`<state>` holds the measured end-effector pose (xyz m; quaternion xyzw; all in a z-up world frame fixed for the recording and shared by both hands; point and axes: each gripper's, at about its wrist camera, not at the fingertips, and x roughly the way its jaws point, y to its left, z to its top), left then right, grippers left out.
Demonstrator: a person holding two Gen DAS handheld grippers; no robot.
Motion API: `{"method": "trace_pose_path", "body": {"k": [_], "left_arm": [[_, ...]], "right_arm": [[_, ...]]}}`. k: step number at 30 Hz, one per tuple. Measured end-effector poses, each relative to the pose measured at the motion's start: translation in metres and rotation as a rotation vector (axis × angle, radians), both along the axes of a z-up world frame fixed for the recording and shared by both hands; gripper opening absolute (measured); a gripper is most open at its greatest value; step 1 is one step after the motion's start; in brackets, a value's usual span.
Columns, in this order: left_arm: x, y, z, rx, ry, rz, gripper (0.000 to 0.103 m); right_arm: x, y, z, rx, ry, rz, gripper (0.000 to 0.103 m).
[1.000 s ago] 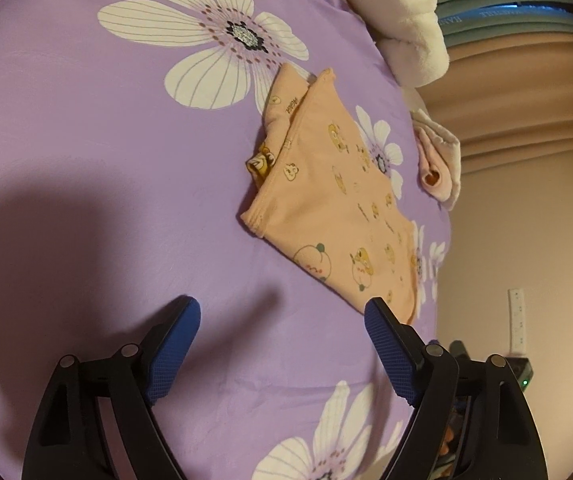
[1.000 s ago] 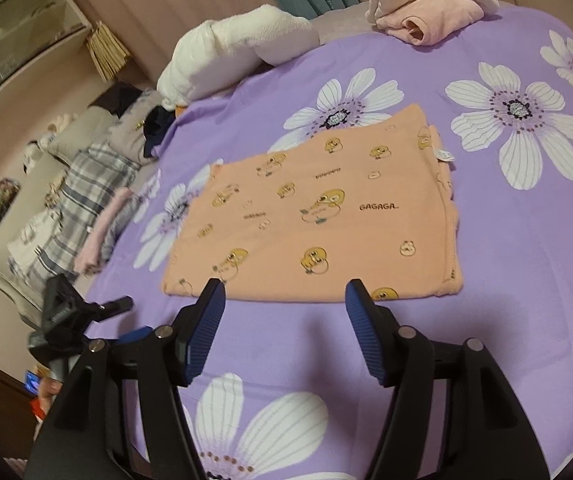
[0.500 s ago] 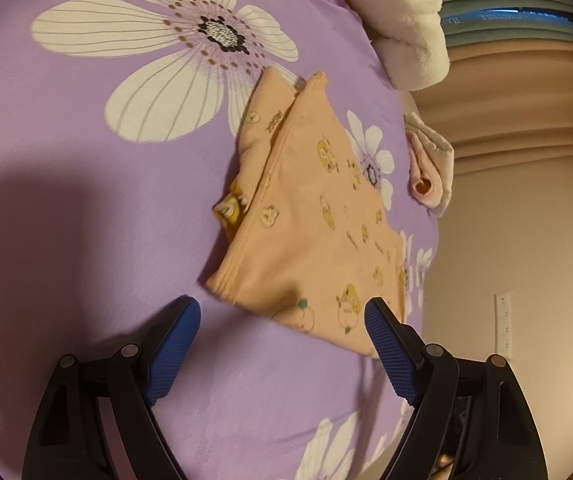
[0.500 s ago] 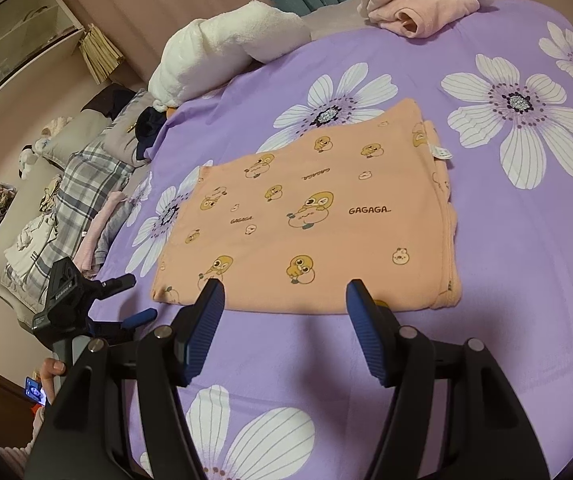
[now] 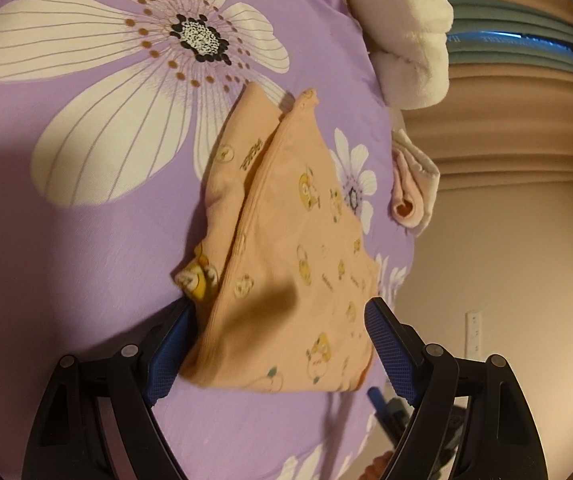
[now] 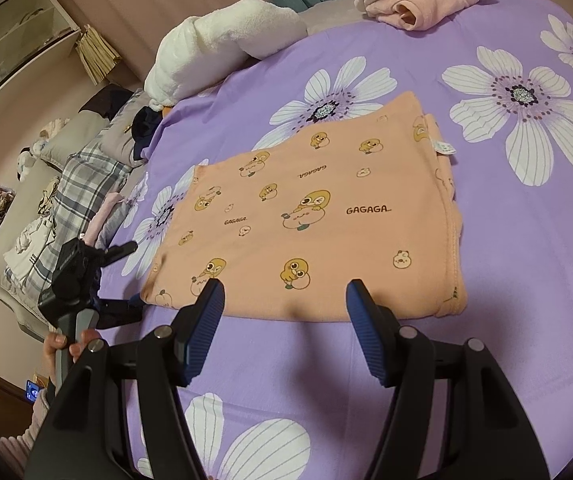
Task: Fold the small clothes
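Observation:
A folded peach garment (image 6: pixel 318 216) printed with yellow ducks and "GAGAGA" lies flat on the purple flowered bedsheet (image 6: pixel 526 280). My right gripper (image 6: pixel 284 308) is open just above the garment's near edge, empty. In the left wrist view the same garment (image 5: pixel 286 264) fills the middle. My left gripper (image 5: pixel 274 344) is open with its jaws on either side of the garment's end, the left fingertip (image 5: pixel 178 328) tucked against the cloth edge. The left gripper also shows in the right wrist view (image 6: pixel 86 280) at the garment's left end.
A white fluffy towel (image 6: pixel 222 48) and a folded pink garment (image 6: pixel 418 4) lie at the far side of the bed. A plaid cloth pile (image 6: pixel 70 196) lies beyond the bed's left edge. Curtains (image 5: pixel 526 120) hang beyond the bed.
My left gripper has moved forward onto the garment's end, so the cloth now sits between its open jaws. My right gripper has moved closer to the garment's near edge.

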<state>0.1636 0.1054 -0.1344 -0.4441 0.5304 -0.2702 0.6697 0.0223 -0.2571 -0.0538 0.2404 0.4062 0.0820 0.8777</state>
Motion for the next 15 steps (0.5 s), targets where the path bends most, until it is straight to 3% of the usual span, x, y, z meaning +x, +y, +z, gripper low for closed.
{"method": "trace_pose_path", "body": {"k": [11, 15], "left_arm": [[0.028, -0.022, 0.005, -0.003, -0.015, -0.043, 0.083], [0.029, -0.007, -0.001, -0.03, -0.007, 0.002, 0.083]], "right_arm": [[0.026, 0.015, -0.013, -0.003, 0.025, 0.042, 0.064], [0.036, 0.021, -0.012, 0.008, 0.009, 0.059, 0.064]]}}
